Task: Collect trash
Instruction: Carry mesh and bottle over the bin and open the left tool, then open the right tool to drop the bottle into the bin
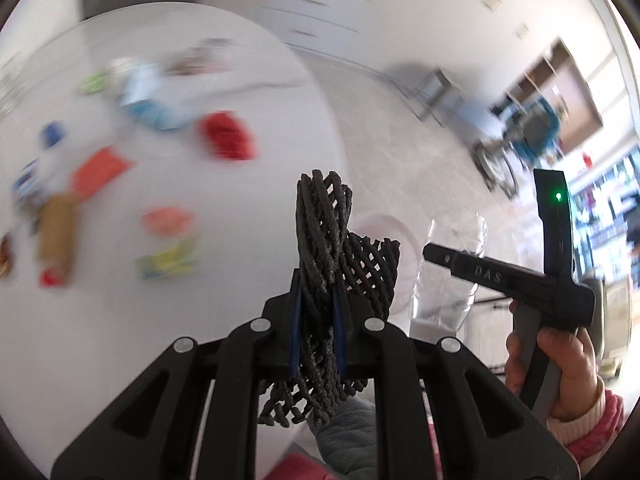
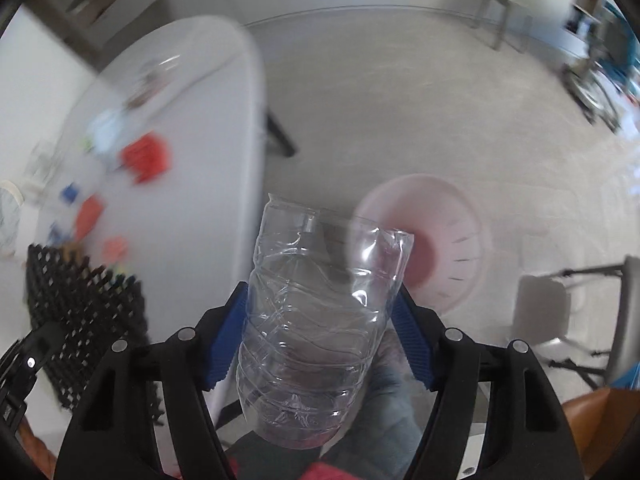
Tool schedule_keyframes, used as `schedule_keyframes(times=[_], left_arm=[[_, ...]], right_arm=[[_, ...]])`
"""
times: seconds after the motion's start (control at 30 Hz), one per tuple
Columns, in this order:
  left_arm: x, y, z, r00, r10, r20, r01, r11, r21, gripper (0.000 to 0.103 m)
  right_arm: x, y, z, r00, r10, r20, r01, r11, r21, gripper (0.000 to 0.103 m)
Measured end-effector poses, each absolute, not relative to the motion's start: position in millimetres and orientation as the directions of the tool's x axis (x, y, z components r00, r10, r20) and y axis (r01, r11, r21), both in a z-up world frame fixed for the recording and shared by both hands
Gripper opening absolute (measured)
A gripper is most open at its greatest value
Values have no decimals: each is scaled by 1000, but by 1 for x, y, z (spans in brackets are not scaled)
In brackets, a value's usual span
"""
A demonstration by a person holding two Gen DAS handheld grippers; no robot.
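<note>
My left gripper (image 1: 318,300) is shut on a black foam net sleeve (image 1: 324,240) and holds it up off the white table's right edge. The sleeve also shows in the right wrist view (image 2: 84,312) at the lower left. My right gripper (image 2: 320,320) is shut on a clear cut plastic bottle (image 2: 316,320), its open end pointing forward. The bottle also shows in the left wrist view (image 1: 448,272), held by the right gripper (image 1: 436,256). A pink bin (image 2: 440,240) stands on the floor just beyond the bottle. It also shows in the left wrist view (image 1: 380,232).
The white table (image 1: 240,60) carries several blurred pieces of trash: a red wrapper (image 1: 228,140), an orange packet (image 1: 100,168), a yellow-green wrapper (image 1: 168,260), a light blue bag (image 1: 148,96). A stool (image 2: 500,20) and a folding chair (image 2: 560,312) stand on the floor.
</note>
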State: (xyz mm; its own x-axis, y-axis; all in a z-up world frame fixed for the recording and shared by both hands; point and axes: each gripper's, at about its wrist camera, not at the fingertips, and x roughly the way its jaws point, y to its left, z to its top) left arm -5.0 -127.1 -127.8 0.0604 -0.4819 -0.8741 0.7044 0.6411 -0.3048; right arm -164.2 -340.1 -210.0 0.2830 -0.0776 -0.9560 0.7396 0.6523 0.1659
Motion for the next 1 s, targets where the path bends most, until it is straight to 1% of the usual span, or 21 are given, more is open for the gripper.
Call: schedule_keyframes(times=[0.1,0.23,0.4,0.47,0.5,0.57,0.6,0.63,0.73,0.8,0.83,0.9,0.93,0.97,1.0], left_arm=[[-21,-191,-147,10,-463,-887,745,595,-302,13],[-38,-264,-181,-63,-431,-900,766,557,-320,13],[-50,-339,-236,-152,-376,-914,757,550,-352,13],[-56,-356,-251,-164,-357,-920,757,553,-349,13],[-59,-369,-262,-175,-340,-924,758,552,-347,16],[-64,-383,-275,-186,-311,-932,761,554,-337,34],[-66,-385,-279,-182,-306,-934,762,557,-331,48],[-68,-389,-280,-172,-307,-936,765,557,-323,54],[-70,-397,-281,-156,-295,-943,779,550,-301,59],[-70,-398,-277,-150,-291,-945,776,558,-295,61],[-68,-397,-274,-144,-289,-946,773,564,-290,65],[-64,-391,-264,-121,-285,-951,767,581,-272,68],[-61,-385,-257,-107,-284,-953,763,591,-262,74],[-57,-378,-249,-88,-279,-956,758,604,-246,76],[-53,-375,-244,-71,-272,-960,752,617,-230,81]], right_arm=[[-196,-382,-225,238,-111,-965,792,597,126,70],[-231,-423,-235,213,-120,-970,829,547,115,71],[-246,-454,-242,181,-150,-972,824,562,67,71],[-248,-465,-246,173,-156,-973,814,579,51,71],[-252,-468,-247,172,-157,-973,810,584,49,71],[-257,-477,-251,170,-151,-974,805,592,48,71],[-256,-478,-254,171,-146,-974,803,594,52,71],[-258,-477,-254,173,-141,-975,802,595,56,71],[-257,-484,-260,175,-131,-976,796,602,62,71],[-255,-485,-264,183,-117,-976,791,607,76,71],[-253,-485,-265,187,-110,-976,787,612,82,71],[-249,-482,-267,197,-98,-975,775,625,94,71],[-246,-479,-268,205,-90,-975,766,635,102,71],[-242,-477,-269,212,-80,-974,756,644,111,71],[-238,-475,-271,217,-74,-973,748,653,117,72]])
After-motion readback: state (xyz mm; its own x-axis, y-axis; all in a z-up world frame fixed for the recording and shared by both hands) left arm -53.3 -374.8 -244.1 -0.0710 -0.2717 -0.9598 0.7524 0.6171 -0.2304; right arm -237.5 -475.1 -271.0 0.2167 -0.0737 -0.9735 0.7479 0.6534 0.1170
